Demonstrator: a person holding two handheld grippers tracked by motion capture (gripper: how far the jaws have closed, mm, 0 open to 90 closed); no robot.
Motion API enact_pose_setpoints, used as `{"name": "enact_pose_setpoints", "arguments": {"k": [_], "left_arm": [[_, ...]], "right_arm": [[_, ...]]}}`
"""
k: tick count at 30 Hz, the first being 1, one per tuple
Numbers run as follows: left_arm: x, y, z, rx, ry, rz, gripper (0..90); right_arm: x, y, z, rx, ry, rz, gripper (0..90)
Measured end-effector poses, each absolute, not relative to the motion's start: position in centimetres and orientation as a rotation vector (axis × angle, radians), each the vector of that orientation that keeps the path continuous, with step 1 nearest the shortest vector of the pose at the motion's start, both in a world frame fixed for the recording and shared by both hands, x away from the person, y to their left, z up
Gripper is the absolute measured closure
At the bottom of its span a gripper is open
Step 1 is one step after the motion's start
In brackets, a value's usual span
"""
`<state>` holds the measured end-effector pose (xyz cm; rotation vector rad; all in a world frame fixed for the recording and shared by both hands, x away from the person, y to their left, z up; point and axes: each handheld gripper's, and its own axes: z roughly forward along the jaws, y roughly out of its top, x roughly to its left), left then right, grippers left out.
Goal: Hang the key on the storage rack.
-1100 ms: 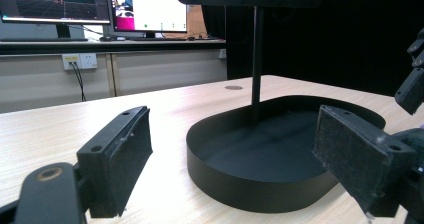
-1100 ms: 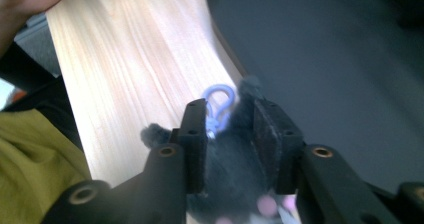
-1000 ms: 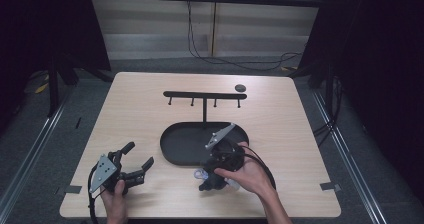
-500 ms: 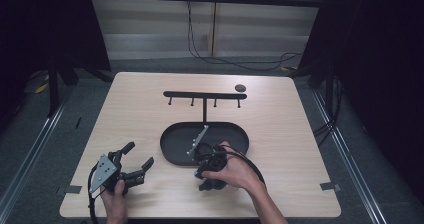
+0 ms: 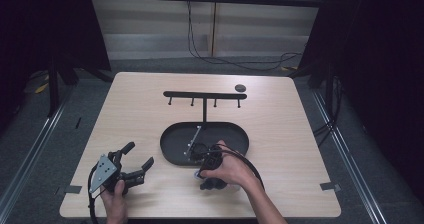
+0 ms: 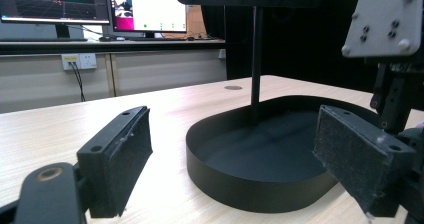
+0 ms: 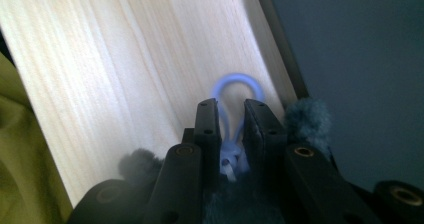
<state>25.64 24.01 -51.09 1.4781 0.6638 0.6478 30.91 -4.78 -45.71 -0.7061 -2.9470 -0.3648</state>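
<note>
Left gripper (image 5: 134, 158) low at the lower left of the high view, held in a hand (image 5: 116, 200) at the bottom edge, jaws spread wide apart with nothing between them, resting on or just above the light wooden table (image 5: 125, 114). In the left gripper view, black oval tray (image 6: 260, 169) at centre frame between the two pads (image 6: 120, 154), a thin black post (image 6: 256, 59) rising from it to a crossbar along the top edge. Right gripper (image 7: 231, 121) nearly closed, pinching a pale blue loop (image 7: 235, 91) whose rounded end sticks out past the jaw tips, blue-grey fuzzy stuff (image 7: 307, 116) bunched beside the jaws, over the table's edge. In the high view, right gripper (image 5: 207, 165) below centre under a hand (image 5: 232, 166), just at the near rim of the tray (image 5: 172, 151). Small dark disc (image 5: 240, 88) on the table, upper centre
</note>
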Motion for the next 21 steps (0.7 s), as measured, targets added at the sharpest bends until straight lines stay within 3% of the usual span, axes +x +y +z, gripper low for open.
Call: {"name": "enact_pose_setpoints", "arguments": {"k": [5, 14, 18, 21], "left_arm": [[25.6, 24.0, -51.1, 1.478, 0.663, 0.648, 15.2], [25.6, 24.0, -51.1, 1.475, 0.664, 0.645, 15.2], [25.6, 24.0, -51.1, 1.474, 0.663, 0.645, 15.2], [25.6, 24.0, -51.1, 1.475, 0.664, 0.645, 15.2]], "right_arm": [[31.2, -4.7, -46.2, -0.697, -2.931, -0.349, 76.7], [31.3, -3.8, -46.3, -0.597, -2.94, -0.242, 67.0], [31.4, -3.5, -46.6, -0.541, -2.946, -0.204, 68.0], [31.4, -3.4, -46.5, -0.514, -2.955, -0.179, 73.6]]}}
